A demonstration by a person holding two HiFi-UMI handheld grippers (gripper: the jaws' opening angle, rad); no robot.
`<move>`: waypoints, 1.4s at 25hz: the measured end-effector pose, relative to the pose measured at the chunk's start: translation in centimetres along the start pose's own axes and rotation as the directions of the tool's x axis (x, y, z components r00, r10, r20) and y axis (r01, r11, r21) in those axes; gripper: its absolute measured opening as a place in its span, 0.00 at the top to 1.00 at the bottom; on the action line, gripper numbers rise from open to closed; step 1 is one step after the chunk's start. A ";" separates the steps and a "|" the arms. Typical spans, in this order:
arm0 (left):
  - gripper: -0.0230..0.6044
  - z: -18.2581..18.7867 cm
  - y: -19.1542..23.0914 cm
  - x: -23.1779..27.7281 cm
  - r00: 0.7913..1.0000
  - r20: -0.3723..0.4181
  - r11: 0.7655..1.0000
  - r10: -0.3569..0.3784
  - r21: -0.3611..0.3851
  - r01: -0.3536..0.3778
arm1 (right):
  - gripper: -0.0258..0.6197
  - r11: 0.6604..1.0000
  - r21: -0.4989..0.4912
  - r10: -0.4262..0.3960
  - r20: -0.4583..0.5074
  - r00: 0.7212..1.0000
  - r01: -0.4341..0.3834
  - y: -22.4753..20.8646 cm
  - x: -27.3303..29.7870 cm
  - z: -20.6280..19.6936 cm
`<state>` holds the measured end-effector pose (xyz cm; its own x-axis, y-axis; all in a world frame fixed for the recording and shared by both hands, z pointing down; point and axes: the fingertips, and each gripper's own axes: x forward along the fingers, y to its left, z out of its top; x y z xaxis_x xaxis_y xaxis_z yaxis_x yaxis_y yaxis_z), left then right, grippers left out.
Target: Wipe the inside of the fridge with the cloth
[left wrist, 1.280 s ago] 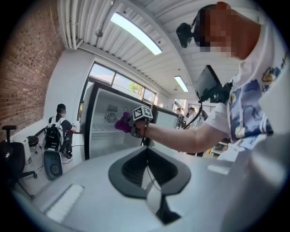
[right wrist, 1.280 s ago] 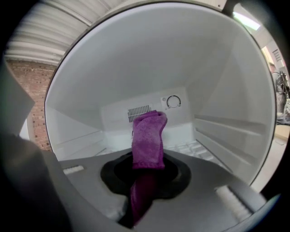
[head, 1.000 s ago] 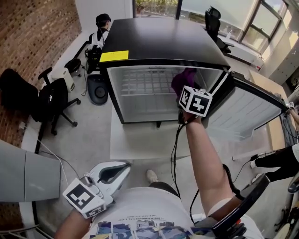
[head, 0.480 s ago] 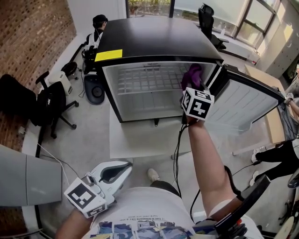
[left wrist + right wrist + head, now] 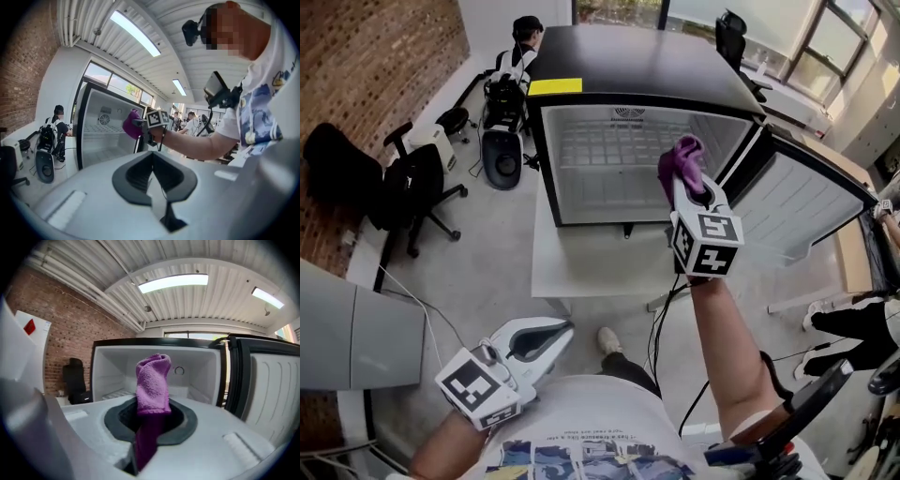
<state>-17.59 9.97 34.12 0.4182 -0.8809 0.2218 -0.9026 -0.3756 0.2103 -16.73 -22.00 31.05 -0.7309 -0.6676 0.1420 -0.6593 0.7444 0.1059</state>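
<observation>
A small black fridge [image 5: 637, 70] stands on a low white table [image 5: 581, 267] with its door [image 5: 802, 202] swung open to the right. Its white inside [image 5: 619, 164] shows a wire shelf. My right gripper [image 5: 686, 183] is shut on a purple cloth [image 5: 680, 164] and is held just outside the fridge opening, at its right side. In the right gripper view the cloth [image 5: 153, 385] stands up from the closed jaws with the fridge [image 5: 187, 366] behind it. My left gripper [image 5: 546, 339] is shut and empty, low near my body.
Black office chairs [image 5: 403, 183] stand on the left by a brick wall [image 5: 366, 66]. A seated person [image 5: 517, 52] is beside the fridge at the back left. A cable [image 5: 661, 323] hangs from my right gripper. Another person's legs [image 5: 853, 328] are at the right edge.
My right gripper has drawn back out of the fridge toward me with the purple cloth still in it. The left gripper has stayed put.
</observation>
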 end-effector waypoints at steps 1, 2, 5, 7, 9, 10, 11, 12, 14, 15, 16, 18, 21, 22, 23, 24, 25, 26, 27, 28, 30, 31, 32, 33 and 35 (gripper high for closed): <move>0.95 -0.1 -0.1 -0.2 1.000 0.005 1.000 0.001 -0.005 -0.001 | 0.88 0.999 -0.016 0.036 -0.005 0.999 -0.036 1.2 -0.5 -0.5; 0.95 -0.2 -0.2 -0.5 1.000 0.009 1.000 0.003 -0.011 -0.003 | 0.88 0.997 -0.030 0.070 -0.011 0.997 -0.071 2.4 -0.9 -1.1; 0.95 -0.9 -0.3 -1.7 1.000 0.004 0.999 0.020 -0.034 -0.020 | 0.88 0.982 -0.051 0.177 -0.036 0.983 -0.179 5.8 -1.8 -3.4; 0.95 -1.7 -0.3 -2.5 0.999 -0.007 0.998 0.037 -0.051 -0.037 | 0.88 0.967 -0.059 0.243 -0.059 0.968 -0.247 7.7 -2.1 -5.2; 0.95 -2.4 -0.2 -3.0 0.998 -0.018 0.997 0.052 -0.062 -0.054 | 0.88 0.951 -0.069 0.296 -0.084 0.951 -0.302 9.3 -2.3 -7.0; 0.95 -2.6 -0.2 -3.3 0.998 -0.024 0.996 0.060 -0.065 -0.062 | 0.88 0.942 -0.068 0.322 -0.095 0.942 -0.329 10.1 -2.3 -7.9; 0.95 -2.7 -0.1 -3.4 0.997 -0.027 0.995 0.068 -0.067 -0.070 | 0.88 0.932 -0.065 0.349 -0.106 0.931 -0.357 10.9 -2.2 -8.6; 0.95 -2.6 0.0 -3.5 0.997 -0.029 0.995 0.076 -0.066 -0.078 | 0.88 0.920 -0.064 0.377 -0.115 0.919 -0.386 11.6 -2.1 -9.2; 0.95 -2.2 0.3 -3.4 0.995 -0.030 0.994 0.092 -0.059 -0.094 | 0.88 0.895 -0.084 0.426 -0.131 0.895 -0.438 13.1 -1.6 -10.1; 0.95 -2.0 0.5 -3.4 0.995 -0.030 0.993 0.100 -0.054 -0.101 | 0.88 0.881 -0.104 0.446 -0.139 0.884 -0.461 13.8 -1.2 -10.5; 0.95 -1.7 0.6 -3.2 0.994 -0.030 0.993 0.107 -0.048 -0.108 | 0.88 0.867 -0.124 0.465 -0.144 0.874 -0.482 14.5 -0.8 -10.7; 0.95 -1.3 0.9 -3.0 0.992 -0.031 0.992 0.122 -0.037 -0.123 | 0.88 0.838 -0.149 0.505 -0.151 0.850 -0.525 15.7 -0.1 -11.2; 0.95 -0.7 1.6 -2.6 0.988 -0.032 0.988 0.150 -0.030 -0.151 | 0.88 0.794 -0.160 0.564 -0.166 0.809 -0.586 17.2 0.9 -12.1; 0.95 -0.5 1.9 -2.4 0.987 -0.032 0.987 0.159 -0.029 -0.160 | 0.88 0.779 -0.164 0.581 -0.173 0.795 -0.605 17.6 1.3 -12.5; 0.95 -0.4 2.1 -2.3 0.985 -0.031 0.985 0.168 -0.029 -0.169 | 0.88 0.765 -0.166 0.596 -0.182 0.782 -0.622 18.0 1.6 -12.9; 0.95 -0.2 2.3 -2.1 0.984 -0.030 0.984 0.177 -0.028 -0.177 | 0.88 0.752 -0.166 0.610 -0.190 0.769 -0.637 18.4 1.9 -13.3; 0.95 0.0 2.5 -2.0 0.982 -0.029 0.982 0.186 -0.028 -0.187 | 0.88 0.739 -0.166 0.624 -0.196 0.757 -0.652 18.8 2.2 -13.5; 0.95 0.1 2.8 -1.8 0.980 -0.028 0.980 0.197 -0.028 -0.197 | 0.88 0.726 -0.168 0.637 -0.200 0.744 -0.667 19.1 2.6 -13.7; 0.95 0.2 3.0 -1.6 0.978 -0.029 0.978 0.207 -0.029 -0.208 | 0.88 0.712 -0.175 0.649 -0.206 0.732 -0.680 19.4 3.0 -13.9; 0.95 0.3 3.3 -1.3 0.976 -0.030 0.976 0.217 -0.030 -0.218 | 0.88 0.697 -0.186 0.659 -0.215 0.721 -0.693 19.7 3.4 -14.2; 0.95 0.4 3.8 -0.8 0.972 -0.035 0.972 0.233 -0.035 -0.234 | 0.88 0.666 -0.210 0.675 -0.237 0.699 -0.715 20.2 4.3 -15.0; 0.95 0.5 4.0 -0.5 0.970 -0.038 0.969 0.241 -0.037 -0.242 | 0.88 0.653 -0.219 0.682 -0.246 0.689 -0.725 20.4 4.8 -15.3; 0.95 0.5 4.2 -0.3 0.968 -0.040 0.967 0.249 -0.040 -0.251 | 0.88 0.642 -0.225 0.688 -0.253 0.680 -0.733 20.6 5.3 -15.6; 0.95 0.6 4.4 -0.1 0.965 -0.042 0.965 0.258 -0.044 -0.260 | 0.88 0.632 -0.231 0.692 -0.260 0.673 -0.739 20.8 5.8 -16.0; 0.95 0.7 4.8 0.3 0.960 -0.044 0.959 0.275 -0.054 -0.277 | 0.88 0.615 -0.244 0.698 -0.274 0.662 -0.750 21.0 7.0 -16.7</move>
<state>-21.90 7.66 34.53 0.1575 -0.9368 0.3125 -0.9763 -0.1003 0.1917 -32.76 -10.72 50.67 -0.8953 0.0819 0.4380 0.1853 0.9624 0.1988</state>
